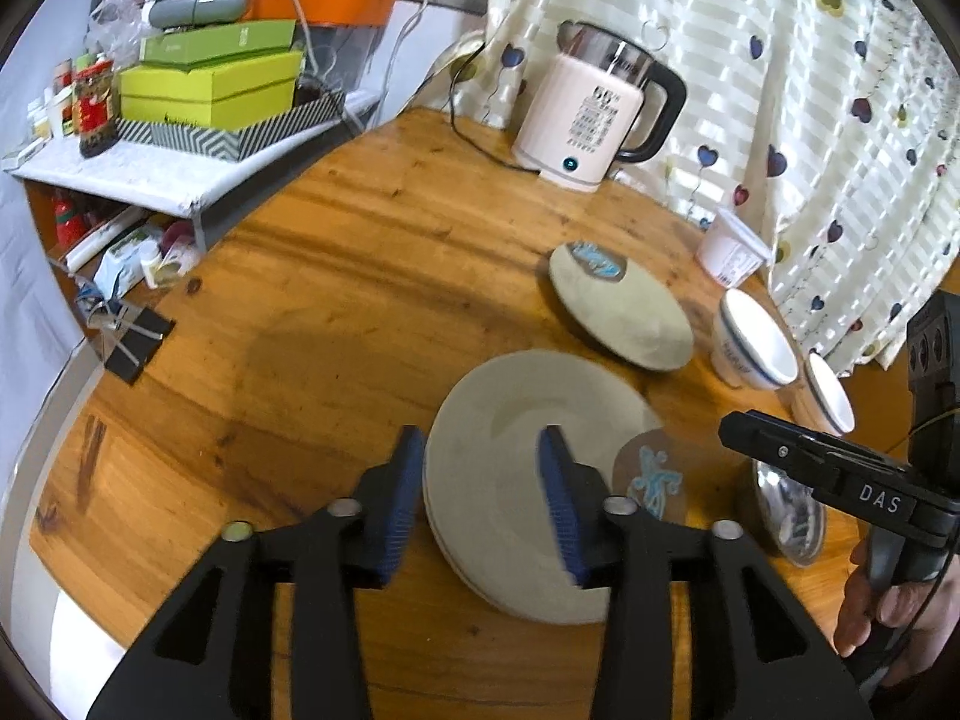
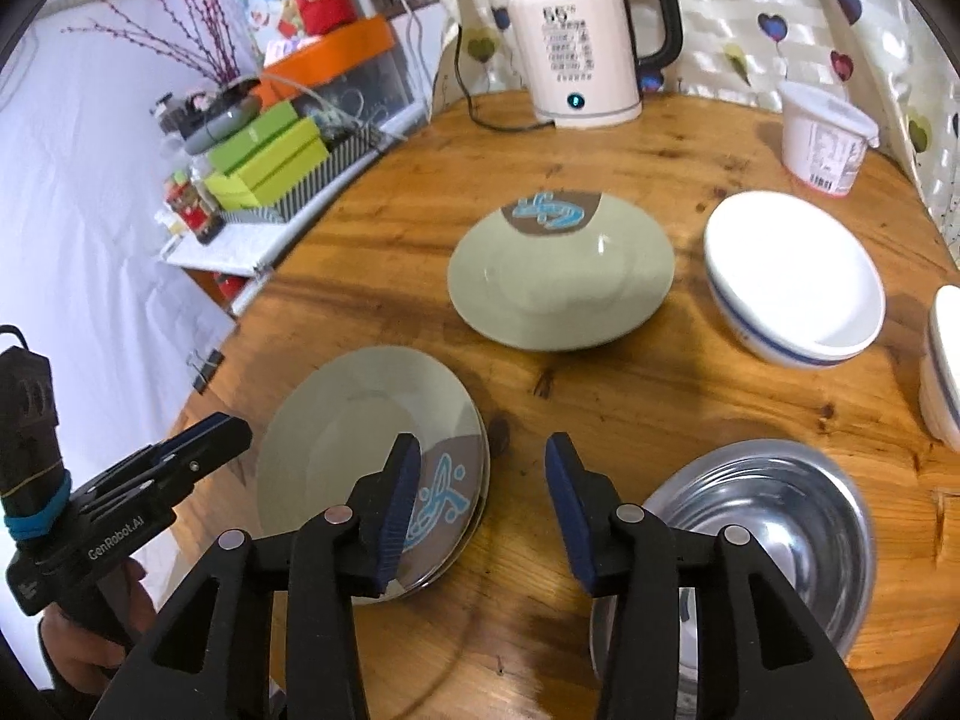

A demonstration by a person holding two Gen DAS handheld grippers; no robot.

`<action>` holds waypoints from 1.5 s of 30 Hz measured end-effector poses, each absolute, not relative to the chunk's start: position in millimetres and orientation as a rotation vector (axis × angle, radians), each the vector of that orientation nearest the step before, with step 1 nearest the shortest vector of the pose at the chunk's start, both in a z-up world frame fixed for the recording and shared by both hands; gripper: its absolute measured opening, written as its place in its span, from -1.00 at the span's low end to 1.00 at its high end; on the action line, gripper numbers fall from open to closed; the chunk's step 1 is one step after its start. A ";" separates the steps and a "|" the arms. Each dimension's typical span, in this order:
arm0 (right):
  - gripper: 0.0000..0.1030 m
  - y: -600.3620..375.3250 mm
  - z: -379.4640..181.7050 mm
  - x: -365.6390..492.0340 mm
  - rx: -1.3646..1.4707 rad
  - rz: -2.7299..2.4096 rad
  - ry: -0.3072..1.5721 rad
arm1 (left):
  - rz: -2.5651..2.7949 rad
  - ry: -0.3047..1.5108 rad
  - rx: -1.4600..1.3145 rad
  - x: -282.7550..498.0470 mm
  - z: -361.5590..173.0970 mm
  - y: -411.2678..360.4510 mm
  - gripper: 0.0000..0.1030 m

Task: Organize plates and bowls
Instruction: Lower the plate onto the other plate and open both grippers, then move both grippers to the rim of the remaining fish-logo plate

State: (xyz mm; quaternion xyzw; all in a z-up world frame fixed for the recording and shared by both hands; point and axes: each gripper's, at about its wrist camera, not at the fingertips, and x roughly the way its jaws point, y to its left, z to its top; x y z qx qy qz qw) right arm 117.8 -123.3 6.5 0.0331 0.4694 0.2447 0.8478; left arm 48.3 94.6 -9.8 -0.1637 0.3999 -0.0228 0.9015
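Nearest the left gripper (image 1: 483, 495), a stack of grey-green plates (image 1: 510, 498) lies on the wooden tabletop (image 1: 336, 276), its left rim between the two blue-padded fingers (image 1: 399, 504); the fingers stand spread, with the left one outside the rim and the right one over the plate's face, and neither visibly presses on it. The top plate bears a brown patch with a light-blue squiggle on its right side. The right gripper (image 2: 477, 507) hovers with its fingers (image 2: 399, 510) likewise parted and holding nothing: the left finger hangs over the patterned edge of the plate stack, the right finger over bare wood, just left of a shiny steel bowl (image 2: 774, 516). The body of the left gripper, seen from the right wrist, reads "GenRobot.AI"; the right gripper's body, seen from the left wrist, reads "DAS". Farther off, a second grey-green plate (image 2: 561, 276) with the same blue-on-brown motif sits alone near the tabletop's middle, well apart from the stack. To its right rests a white bowl with a blue stripe (image 2: 792, 282), and another white bowl (image 2: 942, 360) shows at the right edge. Behind them stands a white lidded tub (image 2: 825, 138) with a printed label too small to read. At the far edge a cream electric kettle (image 2: 579, 54) with a black handle shows "55" on its side.
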 end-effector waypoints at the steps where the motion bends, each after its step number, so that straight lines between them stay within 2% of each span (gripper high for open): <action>1: -0.16 -125.2 8.6 117.0 0.075 0.515 0.981 | -0.052 0.822 -0.339 48.7 -7.8 94.5 -0.11; 6: -0.04 -132.5 14.1 115.3 0.097 0.515 0.966 | -0.069 0.812 -0.336 50.9 -2.8 91.4 -0.03; 45: 0.01 -147.9 15.6 137.1 0.196 0.450 0.995 | -0.152 0.835 -0.334 91.8 7.1 78.5 -0.02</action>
